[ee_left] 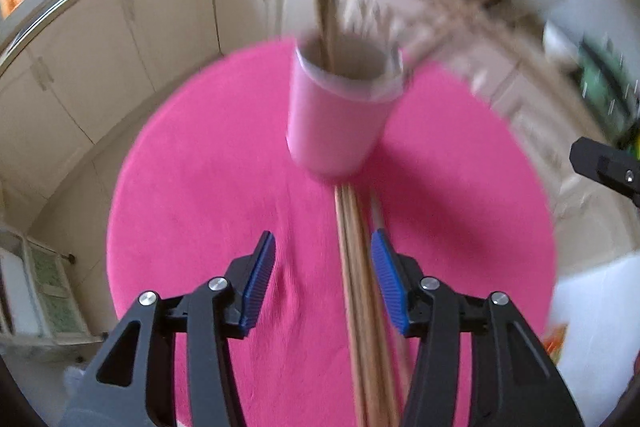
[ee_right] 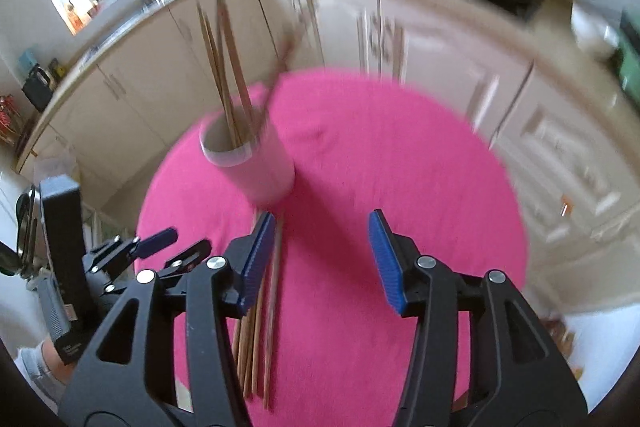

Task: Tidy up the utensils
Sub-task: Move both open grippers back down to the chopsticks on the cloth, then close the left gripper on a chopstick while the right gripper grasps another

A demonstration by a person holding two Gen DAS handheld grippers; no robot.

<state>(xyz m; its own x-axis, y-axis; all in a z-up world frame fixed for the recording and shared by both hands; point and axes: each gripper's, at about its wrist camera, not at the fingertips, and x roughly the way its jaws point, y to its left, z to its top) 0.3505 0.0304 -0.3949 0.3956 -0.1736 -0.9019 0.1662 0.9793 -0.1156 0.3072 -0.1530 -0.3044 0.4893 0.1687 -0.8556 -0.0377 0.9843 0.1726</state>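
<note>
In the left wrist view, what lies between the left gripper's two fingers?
A bundle of wooden chopsticks lies on the pink mat between the open left gripper fingers, nearer one finger, running up to the cup.

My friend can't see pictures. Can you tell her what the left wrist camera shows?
Open black tongs with blue pads hang over a bundle of wooden chopsticks lying on a round pink mat, not gripping them. Just beyond stands a pale cup with more chopsticks upright in it, and blurry cream kitchen cabinets lie behind.
</note>
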